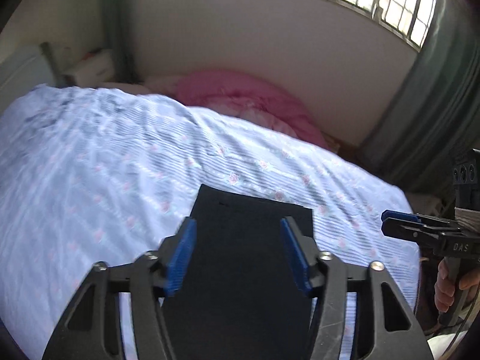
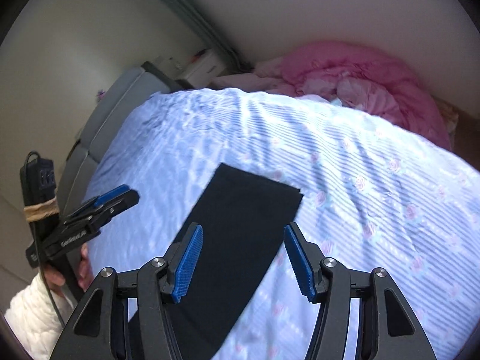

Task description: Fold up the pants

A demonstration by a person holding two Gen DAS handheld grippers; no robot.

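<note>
The black pants [image 1: 249, 240] lie flat as a long folded strip on the bed, and the right wrist view shows them running diagonally [image 2: 240, 225]. My left gripper [image 1: 238, 249] hovers over the strip's middle with its blue pads apart and nothing pinched between them. My right gripper [image 2: 243, 258] hangs open over the strip's near part, its left pad above the cloth and its right pad above the sheet. Each gripper also shows side-on in the other's view: the right gripper [image 1: 399, 222] at the bed's right edge, the left gripper [image 2: 120, 198] at the left.
The bed has a light blue striped sheet [image 1: 120, 165] with pink roses. A pink quilt [image 2: 360, 69] is bunched at its far end by the wall. A grey headboard [image 2: 99, 120] lies left, a green curtain [image 1: 435, 105] right. A white sleeve [image 2: 30, 315] shows.
</note>
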